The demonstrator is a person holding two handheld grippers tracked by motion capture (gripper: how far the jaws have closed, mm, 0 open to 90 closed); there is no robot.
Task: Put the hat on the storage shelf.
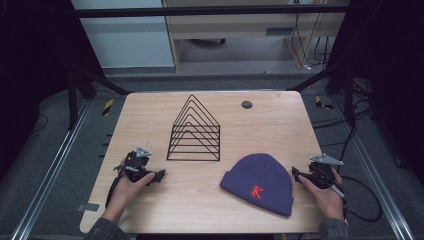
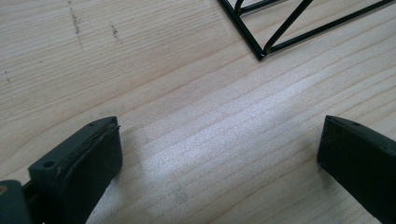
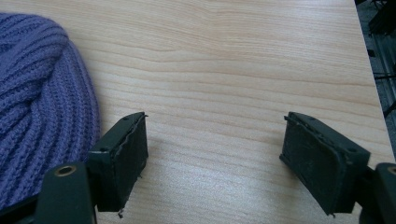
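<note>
Resting near table (image 1: 200, 210) edge, both grippers stood released: left gripper (image 1: 161, 175) empty at left, right gripper (image 1: 295, 173) just right of beanie (image 1: 258, 182). Rack (image 1: 195, 131) stood farther, centre. Best approach: low, pinching beanie's ribbed cuff squarely.

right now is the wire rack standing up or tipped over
Standing upright. The wire rack rests flat on its base on the table, peaks pointing up, with nothing in its slots.

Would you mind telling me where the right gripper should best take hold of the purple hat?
Probably at the folded brim's right end, coming in from the right side. The hat lies flat and limp on the table, and its brim is the thickest edge. The right gripper sits just beside it, jaws open and empty.
</note>
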